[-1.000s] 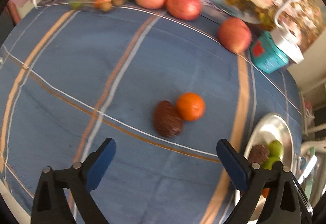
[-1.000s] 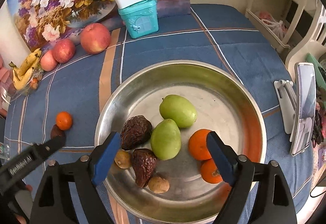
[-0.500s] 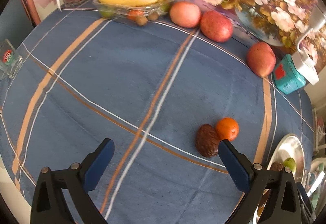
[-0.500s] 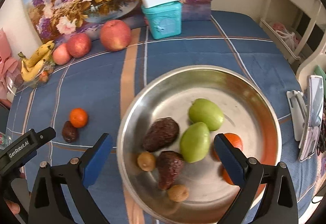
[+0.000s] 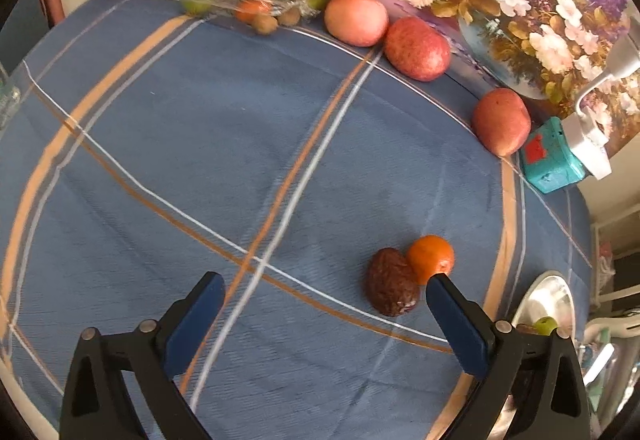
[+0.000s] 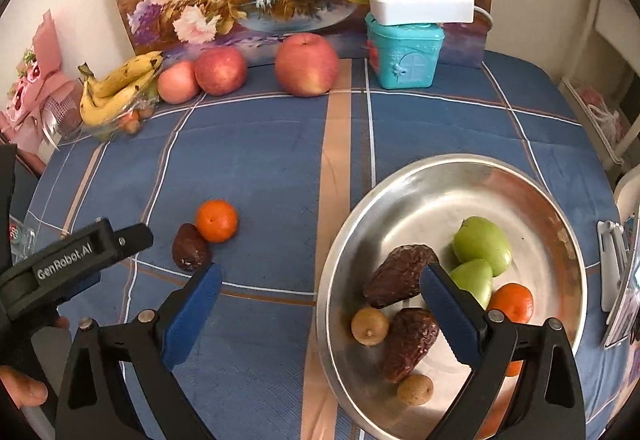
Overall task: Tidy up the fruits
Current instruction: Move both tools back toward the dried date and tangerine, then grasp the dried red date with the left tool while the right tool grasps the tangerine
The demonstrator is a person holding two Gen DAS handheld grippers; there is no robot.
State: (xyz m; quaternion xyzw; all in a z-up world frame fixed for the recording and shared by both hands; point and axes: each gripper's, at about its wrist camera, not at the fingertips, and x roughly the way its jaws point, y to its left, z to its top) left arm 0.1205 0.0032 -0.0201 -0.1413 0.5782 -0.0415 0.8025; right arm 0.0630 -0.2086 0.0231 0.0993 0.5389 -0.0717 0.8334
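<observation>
Both claws stand released and empty. The orange is light and smooth – it rolls easily; the wrinkled date touching it is soft, so grip gently across its middle.

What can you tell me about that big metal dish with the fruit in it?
The round metal dish looks like shiny steel, shallow with a raised rim, resting flat on the blue striped tablecloth toward the table's right side. Inside lie two green fruits, two dark wrinkled fruits, two oranges and two small brown fruits, clustered in its near half. The far half is bare and reflective. Nothing grips it.
</observation>
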